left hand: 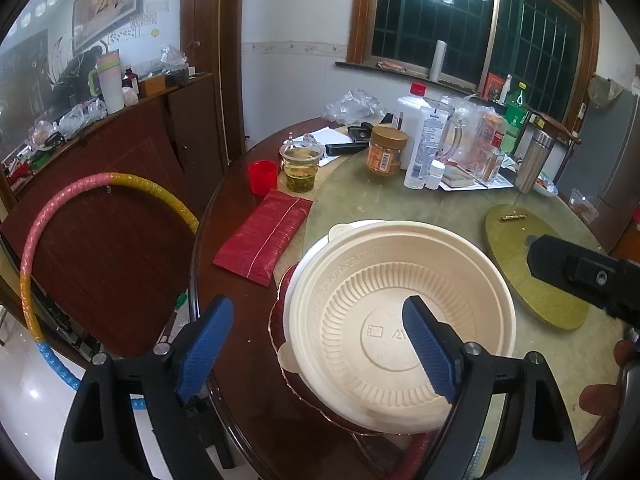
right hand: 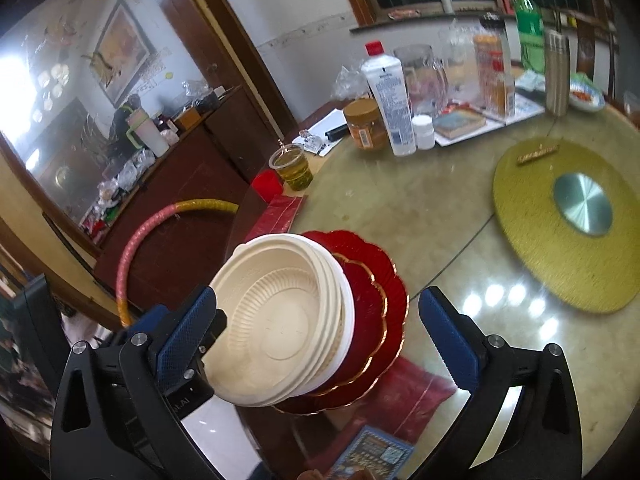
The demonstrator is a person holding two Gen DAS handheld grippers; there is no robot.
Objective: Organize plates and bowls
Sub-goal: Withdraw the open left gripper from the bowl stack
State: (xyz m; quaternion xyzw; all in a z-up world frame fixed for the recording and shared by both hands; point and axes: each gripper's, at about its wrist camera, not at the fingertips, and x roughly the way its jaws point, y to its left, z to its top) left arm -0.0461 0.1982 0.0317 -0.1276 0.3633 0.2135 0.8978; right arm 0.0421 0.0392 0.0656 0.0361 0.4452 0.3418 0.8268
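Tabletop: ribbed cream bowls (right hand: 276,320) stacked

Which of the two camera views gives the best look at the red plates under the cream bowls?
The right wrist view. There the red plates spread out beside the cream bowls, showing two scalloped, gold-edged rims. In the left wrist view the bowls cover nearly all of them; only a thin red edge peeks out on the left.

Open tabletop (right hand: 420,216) between the stacked cream bowls (right hand: 280,320) on red plates (right hand: 372,280) and the gold turntable (right hand: 560,220). Blocked at the far edge by jar (right hand: 366,124), lotion bottle (right hand: 390,100), glass pitcher (right hand: 426,76) and thermos (right hand: 557,76); red pouch (left hand: 264,236) flanking the stack.
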